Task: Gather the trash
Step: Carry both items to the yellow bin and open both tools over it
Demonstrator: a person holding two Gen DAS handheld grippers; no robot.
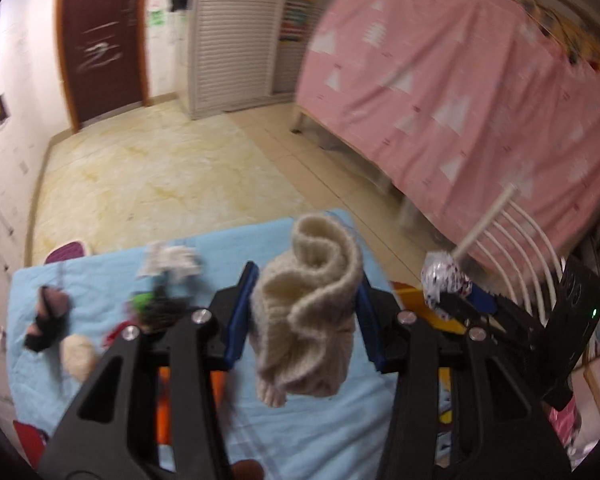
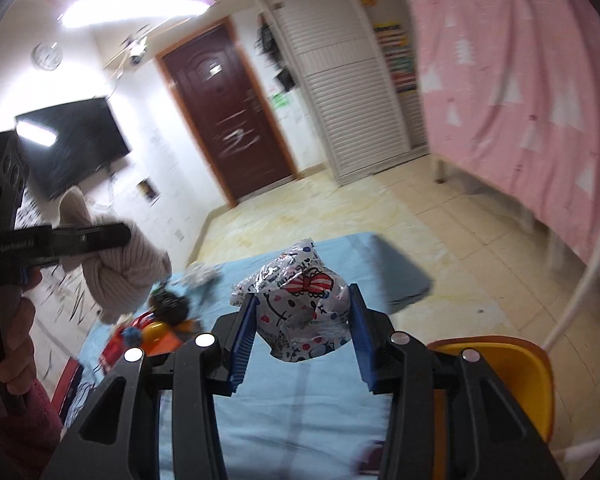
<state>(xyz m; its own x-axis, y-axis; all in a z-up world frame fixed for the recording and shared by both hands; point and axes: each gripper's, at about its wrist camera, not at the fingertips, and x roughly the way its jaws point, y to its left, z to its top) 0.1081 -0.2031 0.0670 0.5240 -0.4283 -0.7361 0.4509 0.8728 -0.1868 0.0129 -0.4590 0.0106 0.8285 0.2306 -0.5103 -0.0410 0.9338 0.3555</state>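
My left gripper (image 1: 306, 312) is shut on a cream knitted hat (image 1: 308, 308) and holds it above the light blue cloth (image 1: 312, 432). The hat also shows in the right wrist view (image 2: 120, 272), held by the left gripper (image 2: 100, 236). My right gripper (image 2: 304, 320) is shut on a crumpled printed foil wrapper (image 2: 296, 304), above the blue cloth (image 2: 300, 420). The wrapper also shows in the left wrist view (image 1: 444, 280), at the right. A white crumpled paper (image 1: 168, 260) and a dark clump (image 1: 156, 304) lie on the cloth.
A black and pink item (image 1: 46, 316), a pale ball (image 1: 78, 354) and red and orange things (image 2: 148, 336) lie on the cloth's left. A yellow bin (image 2: 500, 376) stands at the right. A pink-draped bed (image 1: 460, 100), white rack (image 1: 520, 248), cabinet (image 1: 236, 40) and brown door (image 1: 100, 40) surround the tiled floor.
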